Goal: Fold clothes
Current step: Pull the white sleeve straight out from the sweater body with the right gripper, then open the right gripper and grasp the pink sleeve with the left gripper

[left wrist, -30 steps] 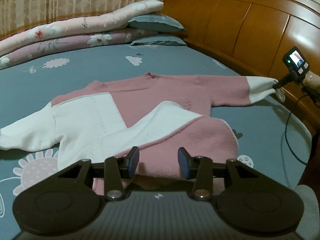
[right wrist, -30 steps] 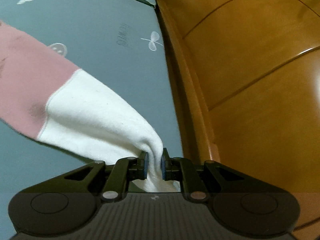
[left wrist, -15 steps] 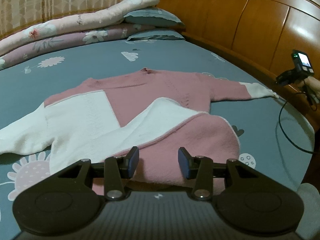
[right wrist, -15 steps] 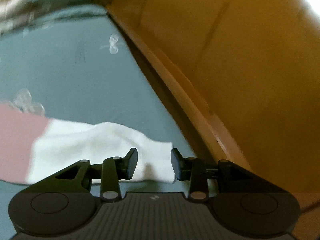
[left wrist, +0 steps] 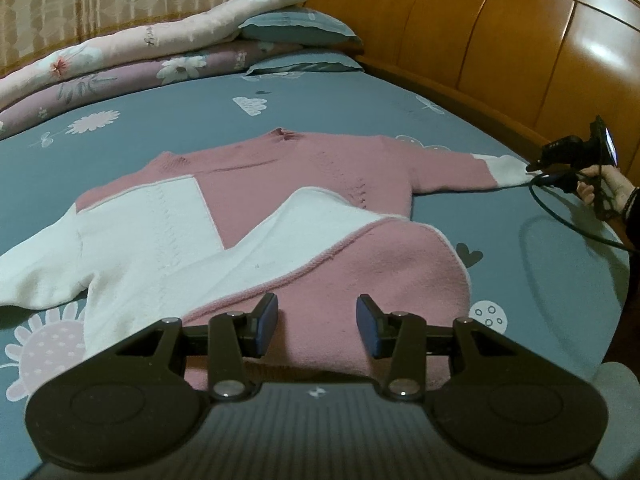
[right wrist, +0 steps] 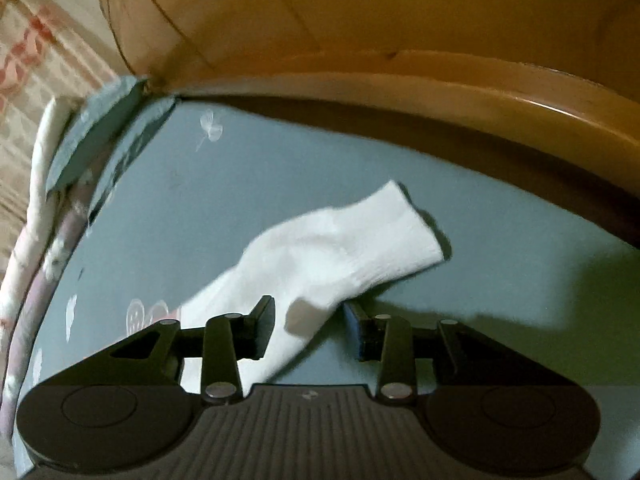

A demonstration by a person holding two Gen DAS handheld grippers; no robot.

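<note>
A pink and white knit sweater (left wrist: 280, 208) lies spread on the blue bedsheet, its lower hem folded up over the body. My left gripper (left wrist: 316, 322) is open just above the pink folded hem, holding nothing. The right sleeve stretches toward the headboard and ends in a white cuff (left wrist: 506, 168). In the right wrist view that white cuff (right wrist: 344, 240) lies flat on the sheet, and my right gripper (right wrist: 310, 326) stands open over it, not holding it. From the left wrist view the right gripper (left wrist: 534, 167) shows at the cuff's tip, held by a hand (left wrist: 612, 188).
A wooden headboard (left wrist: 500, 48) runs along the right side of the bed. Stacked pillows (left wrist: 296, 32) and rolled floral quilts (left wrist: 132, 52) lie at the far end. A black cable (left wrist: 560, 216) trails from the right gripper over the sheet. Curtains hang behind.
My right gripper let go of the white cuff, opened, and the sleeve now lies flat on the bed. The left gripper stayed open over the hem, drifting slightly.
</note>
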